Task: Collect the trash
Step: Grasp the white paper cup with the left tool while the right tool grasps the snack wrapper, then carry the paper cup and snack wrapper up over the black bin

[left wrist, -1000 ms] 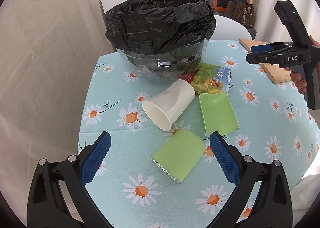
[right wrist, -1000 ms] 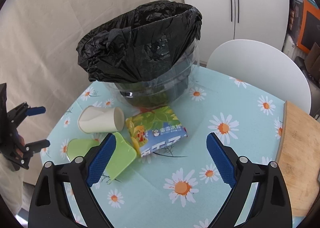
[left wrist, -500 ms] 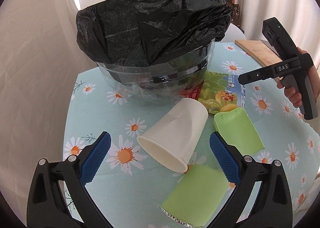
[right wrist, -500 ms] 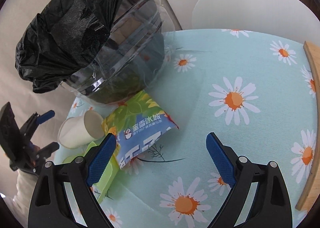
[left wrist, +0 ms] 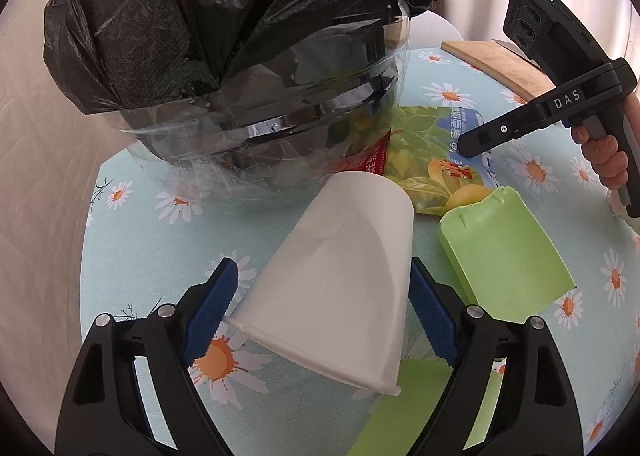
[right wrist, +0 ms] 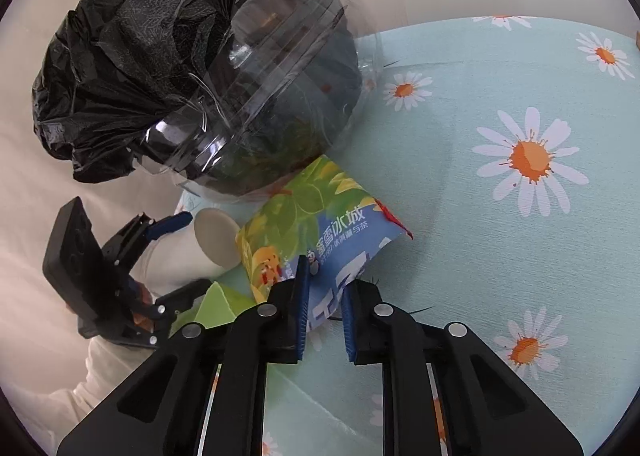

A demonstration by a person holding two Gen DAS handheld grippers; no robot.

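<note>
Lying on its side on the daisy-print table [left wrist: 132,256], just in front of the bag-lined clear bin [left wrist: 256,68], the white paper cup [left wrist: 340,288] sits between the jaws of the left gripper [left wrist: 320,316]. These jaws have just been narrowing; both blue pads look to touch the cup near its rim, so I read it as gripped. It is probably very light and thin-walled, apt to dent under a hard squeeze, so hold it gently across the stiffer rolled rim.

The right gripper [right wrist: 324,312] has just snapped nearly shut on the near edge of the printed snack packet [right wrist: 316,232], which lies flat beside the bin. Such film is light, limp and slippery; pinching an edge suits it, though it may sag or slip out when lifted.

Two flattened green cups [left wrist: 504,256] remain on the table.
</note>
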